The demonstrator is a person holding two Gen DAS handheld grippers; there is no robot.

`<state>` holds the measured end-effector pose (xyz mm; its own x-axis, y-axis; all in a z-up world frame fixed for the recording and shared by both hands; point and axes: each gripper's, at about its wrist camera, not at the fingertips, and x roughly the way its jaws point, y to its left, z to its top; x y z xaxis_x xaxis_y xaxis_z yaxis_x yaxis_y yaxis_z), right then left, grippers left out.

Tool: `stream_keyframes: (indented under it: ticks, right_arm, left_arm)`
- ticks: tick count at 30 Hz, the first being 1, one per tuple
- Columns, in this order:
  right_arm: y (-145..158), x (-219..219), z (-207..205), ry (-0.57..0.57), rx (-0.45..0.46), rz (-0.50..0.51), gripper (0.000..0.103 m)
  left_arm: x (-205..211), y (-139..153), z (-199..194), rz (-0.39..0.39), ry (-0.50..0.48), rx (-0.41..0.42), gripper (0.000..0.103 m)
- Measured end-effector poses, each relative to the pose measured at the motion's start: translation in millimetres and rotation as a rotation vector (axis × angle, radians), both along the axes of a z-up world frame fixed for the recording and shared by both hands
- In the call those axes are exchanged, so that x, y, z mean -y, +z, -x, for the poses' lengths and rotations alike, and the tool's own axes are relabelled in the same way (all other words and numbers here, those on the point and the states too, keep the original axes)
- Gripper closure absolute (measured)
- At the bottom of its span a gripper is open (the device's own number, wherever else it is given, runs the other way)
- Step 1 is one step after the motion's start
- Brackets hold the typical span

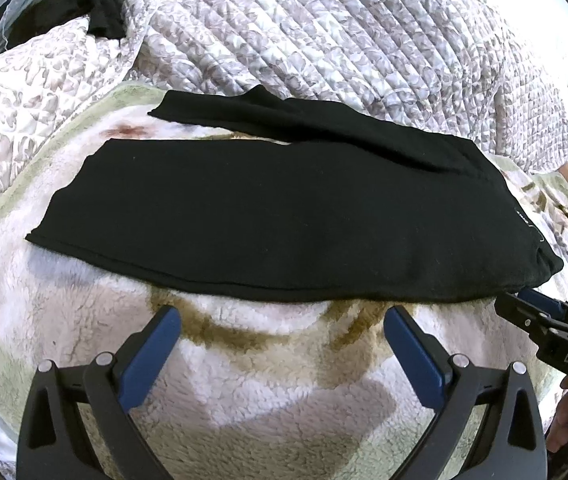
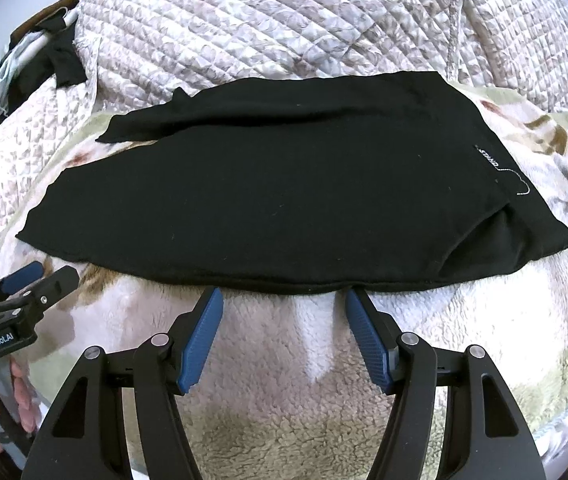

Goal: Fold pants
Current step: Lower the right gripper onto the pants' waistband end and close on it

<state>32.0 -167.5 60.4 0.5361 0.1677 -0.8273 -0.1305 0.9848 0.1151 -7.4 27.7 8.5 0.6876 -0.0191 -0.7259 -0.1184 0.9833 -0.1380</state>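
Note:
Black pants (image 1: 276,208) lie flat on a fluffy floral blanket (image 1: 268,364), waistband to the right, legs to the left, the far leg splayed apart. They also show in the right wrist view (image 2: 284,200), with a small white label near the waistband. My left gripper (image 1: 282,316) is open and empty, just short of the pants' near edge. My right gripper (image 2: 280,300) is open, its fingertips (image 2: 214,298) at the near edge of the pants, nothing held. Each gripper shows at the side of the other's view (image 1: 544,320) (image 2: 32,284).
A quilted grey-white bedspread (image 1: 324,28) is bunched behind the pants. A dark garment (image 1: 96,12) lies at the far left. The fluffy blanket (image 2: 284,420) extends toward me under both grippers.

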Motion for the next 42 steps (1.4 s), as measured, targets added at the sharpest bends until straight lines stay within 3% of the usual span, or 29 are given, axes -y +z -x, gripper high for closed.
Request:
stream_keyframes:
  ticks: [18, 23, 28, 34, 36, 38, 39, 42]
  right_arm:
    - [4.8, 29.2, -2.8, -0.084, 0.002, -0.066, 0.039]
    - [7.1, 41.8, -4.2, -0.119, 0.003, -0.092, 0.039]
    - [10.4, 67.5, -5.7, -0.207, 0.013, -0.129, 0.039]
    - [7.7, 103.9, -9.5, -0.327, 0.011, -0.18, 0.039]
    - [3.5, 120.0, -16.6, -0.379, 0.002, -0.248, 0.039]
    - [0.1, 137.3, -25.3, -0.44, 0.005, -0.306, 0.039]
    - [-1.6, 147.4, -30.3, -0.476, 0.01, -0.346, 0.039]
    - [-9.0, 168.1, -38.8, -0.548, 0.008, -0.44, 0.039]
  left_arm:
    - [-17.1, 5.7, 1.4, 0.025, 0.057, 0.032, 0.0]
    - [-41.3, 5.7, 3.7, 0.112, 0.116, 0.04, 0.0]
    - [-71.2, 4.3, 7.4, 0.268, 0.15, 0.066, 0.001]
    - [-96.7, -0.8, -3.3, 0.329, 0.222, 0.077, 0.001]
    - [-104.4, -3.8, -12.5, 0.351, 0.247, 0.082, 0.001]
    - [-104.7, -2.6, -22.4, 0.319, 0.248, 0.085, 0.001]
    - [-106.1, -3.6, -26.6, 0.301, 0.252, 0.086, 0.003]
    - [-110.5, -5.4, -35.9, 0.254, 0.3, 0.069, 0.028]
